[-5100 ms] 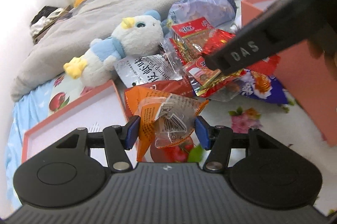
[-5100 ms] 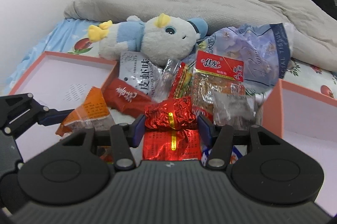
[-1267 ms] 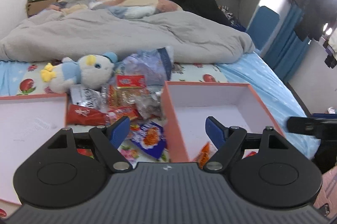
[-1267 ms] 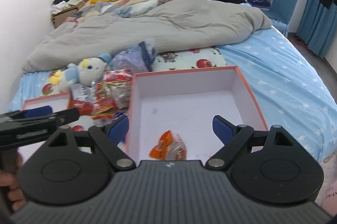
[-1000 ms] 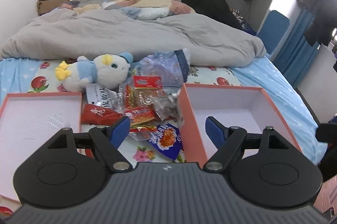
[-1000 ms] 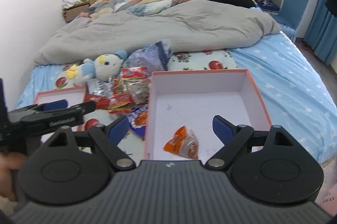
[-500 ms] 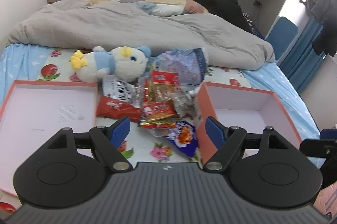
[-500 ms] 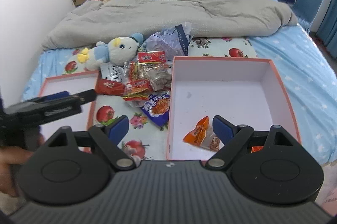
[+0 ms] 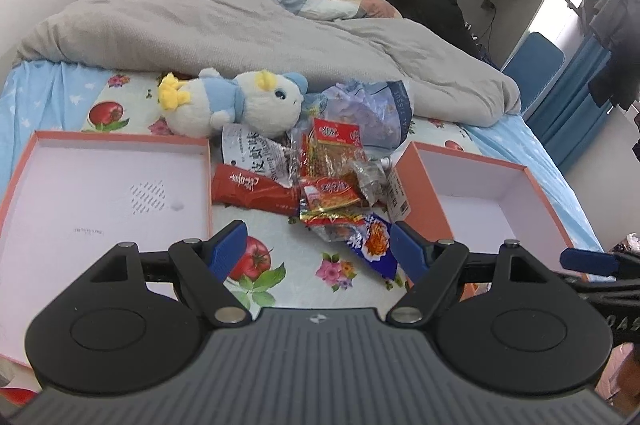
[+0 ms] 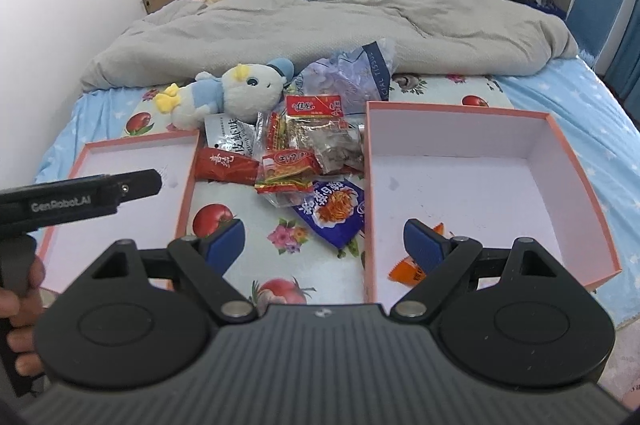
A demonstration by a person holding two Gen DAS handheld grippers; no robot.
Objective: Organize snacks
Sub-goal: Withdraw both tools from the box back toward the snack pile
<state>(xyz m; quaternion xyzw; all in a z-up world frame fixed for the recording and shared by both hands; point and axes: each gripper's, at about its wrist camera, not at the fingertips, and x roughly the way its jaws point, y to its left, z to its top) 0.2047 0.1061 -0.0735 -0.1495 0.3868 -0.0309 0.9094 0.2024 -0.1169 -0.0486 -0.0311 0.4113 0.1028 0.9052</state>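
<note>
A pile of snack packets lies on the bed sheet between two orange-rimmed boxes. It includes a long red packet (image 9: 252,189) (image 10: 226,165), a blue noodle packet (image 9: 374,241) (image 10: 332,209) and a red-topped clear bag (image 9: 336,145) (image 10: 316,129). The left box (image 9: 120,139) (image 10: 140,141) holds nothing. In the right box (image 9: 460,151) (image 10: 456,105) lies an orange packet (image 10: 404,271), partly hidden by my right finger. My left gripper (image 9: 318,249) is open above the sheet, short of the pile. The right gripper (image 10: 323,240) is also open, straddling the right box's left wall.
A white and blue plush toy (image 9: 240,101) (image 10: 232,89) and a crumpled tissue bag (image 9: 368,109) lie behind the pile. A grey duvet (image 9: 240,25) covers the far bed. A hand (image 10: 20,305) holds the left tool at the left edge.
Both cameras have sunk and come closer to the bed, swinging left so the pile and the left box fill more of the view. Both grippers have stayed open.
</note>
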